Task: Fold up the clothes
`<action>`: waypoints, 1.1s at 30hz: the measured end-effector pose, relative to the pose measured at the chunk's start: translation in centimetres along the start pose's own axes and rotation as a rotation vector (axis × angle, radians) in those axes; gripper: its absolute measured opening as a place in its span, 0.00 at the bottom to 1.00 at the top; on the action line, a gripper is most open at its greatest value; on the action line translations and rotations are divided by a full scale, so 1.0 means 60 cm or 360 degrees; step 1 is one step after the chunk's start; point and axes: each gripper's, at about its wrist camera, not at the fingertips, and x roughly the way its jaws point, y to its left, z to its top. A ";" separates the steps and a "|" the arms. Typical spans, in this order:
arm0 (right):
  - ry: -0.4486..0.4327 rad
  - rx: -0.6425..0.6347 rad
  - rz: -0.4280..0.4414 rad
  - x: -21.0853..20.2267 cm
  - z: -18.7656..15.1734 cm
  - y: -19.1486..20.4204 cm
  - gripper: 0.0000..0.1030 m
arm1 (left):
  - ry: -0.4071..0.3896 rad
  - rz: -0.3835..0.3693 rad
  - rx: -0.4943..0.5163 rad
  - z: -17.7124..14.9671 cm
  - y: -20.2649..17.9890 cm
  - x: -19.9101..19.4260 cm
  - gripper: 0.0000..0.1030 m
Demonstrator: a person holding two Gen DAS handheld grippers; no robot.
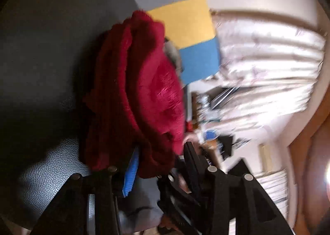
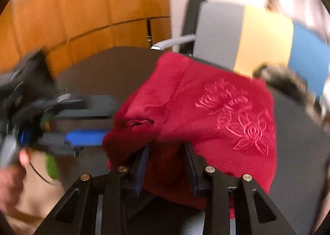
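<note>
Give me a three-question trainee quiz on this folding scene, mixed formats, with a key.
1. True or false: the red garment lies on a white tablecloth.
2. Multiple choice: the raised pattern on the garment shows (A) stripes, (B) flowers, (C) letters.
3. Fill in: in the right wrist view, the right hand-held gripper has red cloth between its ____ fingers.

Key: 1 false, it lies on a dark table. 2 B. 3 open; the fingers stand apart with cloth bunched between them.
</note>
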 end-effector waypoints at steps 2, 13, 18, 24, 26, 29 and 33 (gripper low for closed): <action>-0.0018 -0.0028 -0.0014 -0.002 -0.006 0.003 0.35 | 0.0033 0.0092 0.0063 0.007 -0.020 0.007 0.41; -0.0176 -0.0069 0.0164 -0.010 0.001 0.016 0.35 | 0.0218 0.0475 0.0171 0.046 -0.062 0.034 0.44; -0.0124 0.0067 0.0248 -0.017 -0.024 0.002 0.46 | 0.0108 0.0426 0.0186 0.041 -0.053 0.035 0.34; -0.0199 0.0842 0.0630 -0.086 -0.097 -0.105 0.64 | 0.0031 0.0264 0.0090 0.033 -0.026 0.025 0.26; -0.0218 0.1248 0.0796 -0.084 -0.135 -0.158 0.65 | 0.0012 0.0197 0.0047 0.032 -0.019 0.024 0.26; -0.0264 0.1547 0.0871 -0.068 -0.160 -0.199 0.65 | -0.0007 0.0120 0.0006 0.029 -0.014 0.023 0.25; -0.0280 0.1792 0.0940 -0.024 -0.163 -0.226 0.58 | -0.0009 0.0083 0.0067 0.021 -0.028 0.024 0.25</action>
